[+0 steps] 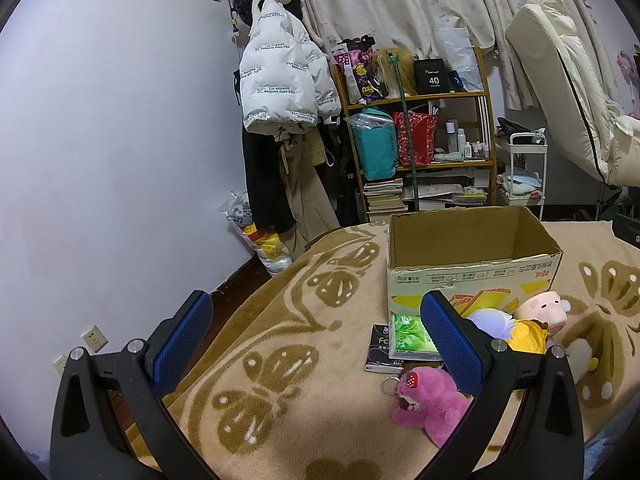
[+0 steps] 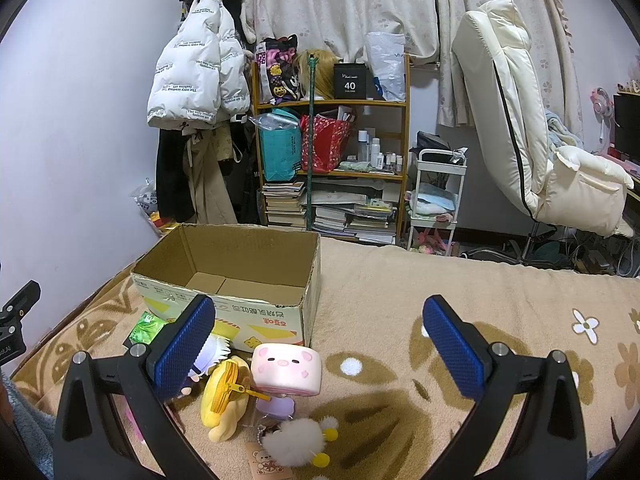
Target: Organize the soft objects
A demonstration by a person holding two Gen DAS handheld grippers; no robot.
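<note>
An open, empty cardboard box (image 1: pixel 472 272) (image 2: pixel 224 256) stands on the blanket-covered bed. Soft toys lie in front of it: a pink bear plush (image 1: pixel 428 400), a pink pig plush (image 2: pixel 286 368) (image 1: pixel 542 310), a yellow zip pouch plush (image 2: pixel 224 396) (image 1: pixel 524 334), a white fluffy keychain (image 2: pixel 296 438), and a white-haired doll (image 2: pixel 210 354). My left gripper (image 1: pixel 316 324) is open and empty, to the left of the toys. My right gripper (image 2: pixel 320 330) is open and empty above the pig plush.
A green tissue pack (image 1: pixel 412 336) (image 2: pixel 146 330) and a black booklet (image 1: pixel 378 350) lie beside the box. Behind the bed stand a cluttered shelf (image 2: pixel 332 140), hanging coats (image 1: pixel 280 80), a white cart (image 2: pixel 436 196) and a cream chair (image 2: pixel 520 128).
</note>
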